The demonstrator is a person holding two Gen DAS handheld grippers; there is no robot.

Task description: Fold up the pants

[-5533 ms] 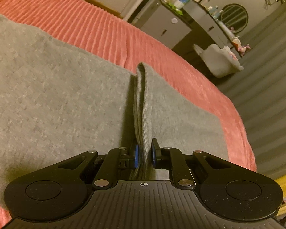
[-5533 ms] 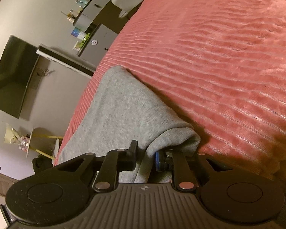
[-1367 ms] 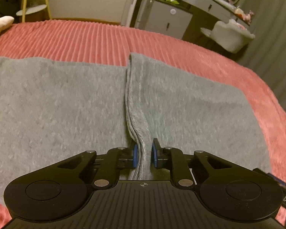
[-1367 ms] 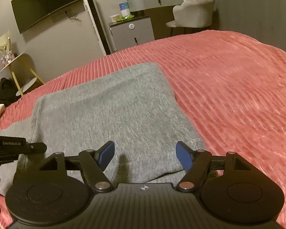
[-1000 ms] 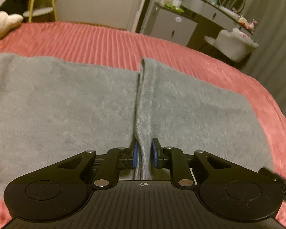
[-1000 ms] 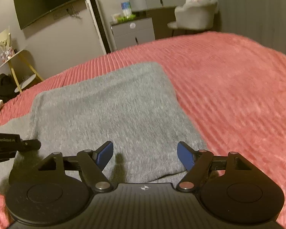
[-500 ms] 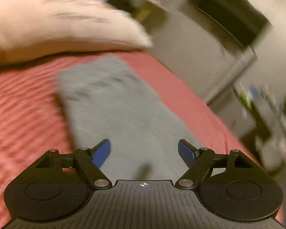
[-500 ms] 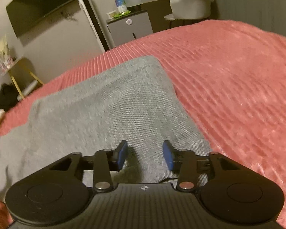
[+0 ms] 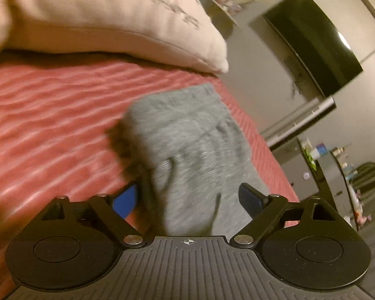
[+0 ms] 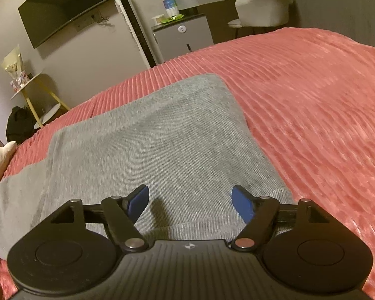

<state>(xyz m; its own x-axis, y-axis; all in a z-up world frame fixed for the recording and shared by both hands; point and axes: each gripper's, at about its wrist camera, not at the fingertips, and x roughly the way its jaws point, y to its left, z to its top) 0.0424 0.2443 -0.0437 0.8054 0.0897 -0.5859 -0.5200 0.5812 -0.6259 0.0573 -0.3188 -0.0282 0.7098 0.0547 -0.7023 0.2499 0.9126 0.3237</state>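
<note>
The grey pants (image 10: 150,137) lie folded flat on the red ribbed bedspread (image 10: 312,100). My right gripper (image 10: 190,205) hovers over their near hem, jaws opening, pinching nothing. In the blurred left wrist view one narrow end of the pants (image 9: 187,137) stretches away toward a pillow. My left gripper (image 9: 187,197) sits just over that end with its jaws opening. The cloth lies below and between the blue pads (image 9: 125,197), which do not press on it. The pants' left edge casts a dark shadow beside the left pad.
A cream pillow (image 9: 100,17) lies at the head of the bed, just beyond the pants' end. Off the bed are a wall television (image 10: 62,7), a small cabinet (image 10: 185,35), a chair (image 10: 262,5) and a yellow-legged side table (image 10: 35,92).
My left gripper let go of the raised fold, opened wide and swung across to the pillow end of the pants. The right gripper narrowed, then widened again, staying in place.
</note>
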